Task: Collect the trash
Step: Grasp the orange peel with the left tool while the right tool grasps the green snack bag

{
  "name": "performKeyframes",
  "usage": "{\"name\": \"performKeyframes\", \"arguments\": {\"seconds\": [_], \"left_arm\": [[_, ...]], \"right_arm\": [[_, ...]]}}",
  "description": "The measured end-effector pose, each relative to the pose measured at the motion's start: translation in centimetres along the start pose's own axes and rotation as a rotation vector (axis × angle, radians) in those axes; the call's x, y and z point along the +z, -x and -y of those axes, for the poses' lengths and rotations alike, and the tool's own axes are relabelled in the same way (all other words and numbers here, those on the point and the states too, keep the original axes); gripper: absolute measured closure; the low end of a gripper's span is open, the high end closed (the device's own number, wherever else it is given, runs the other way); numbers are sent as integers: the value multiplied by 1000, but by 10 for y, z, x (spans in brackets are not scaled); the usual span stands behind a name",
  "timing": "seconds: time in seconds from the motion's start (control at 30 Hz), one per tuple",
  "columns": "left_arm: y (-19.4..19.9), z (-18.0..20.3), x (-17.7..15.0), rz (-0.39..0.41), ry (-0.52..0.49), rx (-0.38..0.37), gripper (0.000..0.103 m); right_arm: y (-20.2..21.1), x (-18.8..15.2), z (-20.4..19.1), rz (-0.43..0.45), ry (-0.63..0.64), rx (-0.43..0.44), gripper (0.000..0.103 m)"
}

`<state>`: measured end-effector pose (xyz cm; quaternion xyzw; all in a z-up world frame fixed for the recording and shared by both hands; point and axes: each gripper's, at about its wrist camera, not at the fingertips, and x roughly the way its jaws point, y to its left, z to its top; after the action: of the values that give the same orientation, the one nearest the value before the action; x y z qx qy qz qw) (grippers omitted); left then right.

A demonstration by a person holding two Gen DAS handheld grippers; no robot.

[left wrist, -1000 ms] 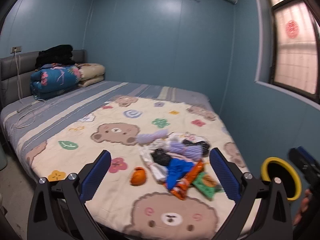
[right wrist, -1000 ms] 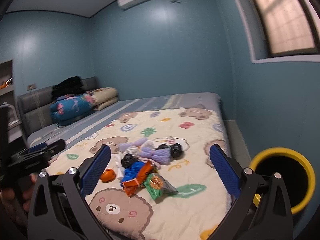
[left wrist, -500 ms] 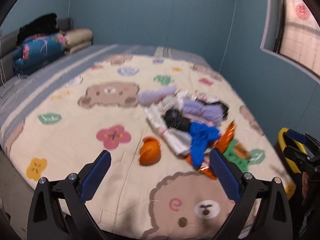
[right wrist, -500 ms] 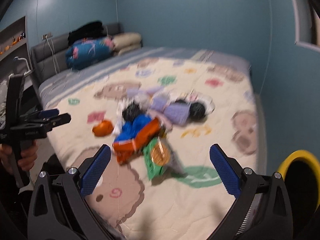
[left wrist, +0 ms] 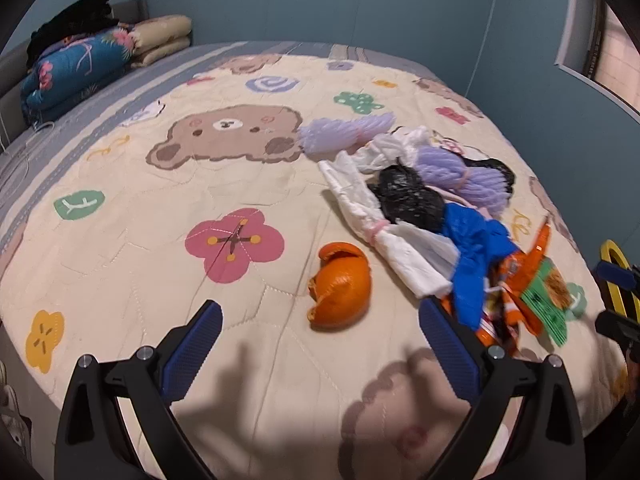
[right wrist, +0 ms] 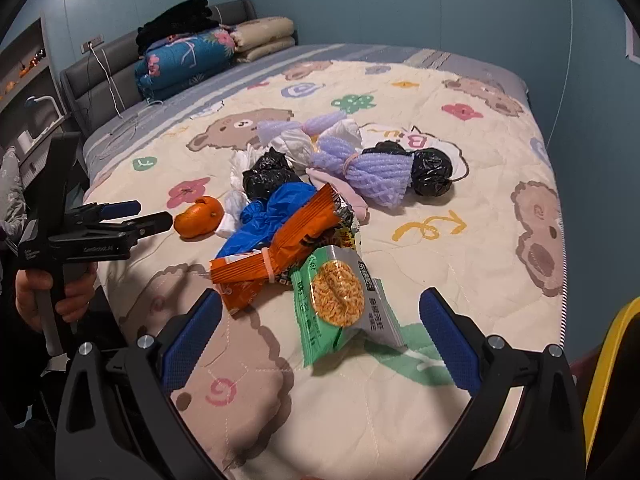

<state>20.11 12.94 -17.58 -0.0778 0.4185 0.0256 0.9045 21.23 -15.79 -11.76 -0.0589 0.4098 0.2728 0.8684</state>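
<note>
Trash (right wrist: 320,208), crumpled colourful heap, bedspread (right wrist: 460,280)

Yellow bin (right wrist: 600,364) cut off by right frame edge in right wrist view; only a rim sliver in left wrist view, partly behind right gripper (left wrist: 616,300). Orange snack wrapper (left wrist: 516,280) mostly buried under blue bag (left wrist: 476,248) there. Green noodle packet (right wrist: 340,304): print too small to read. Person: only a hand (right wrist: 52,296) shows, rest out of frame. Shelf items (right wrist: 24,68) at far left too small to identify.
</note>
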Motion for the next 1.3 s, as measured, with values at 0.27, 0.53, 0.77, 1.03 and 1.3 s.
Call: {"name": "performKeyframes", "arguments": {"seconds": [0.27,0.53,0.77,1.03,1.3], "left_arm": [[-32,-1,12,-49,0,31,8],[-50,5,11,-85,-1,-17,20],[-63,16,8,-130,-50,-15,61],[-53,6,9,-134,-6,-26,66],[-34,-4,7,-105,42,-31,67]], "right_arm": [[-32,7,13,-69,-34,31,10],[-49,3,20,-117,-25,42,27],[-61,-1,17,-148,-8,30,56],[-48,-1,29,-107,-79,63,88],[-30,-2,45,-65,-167,113,92]]}}
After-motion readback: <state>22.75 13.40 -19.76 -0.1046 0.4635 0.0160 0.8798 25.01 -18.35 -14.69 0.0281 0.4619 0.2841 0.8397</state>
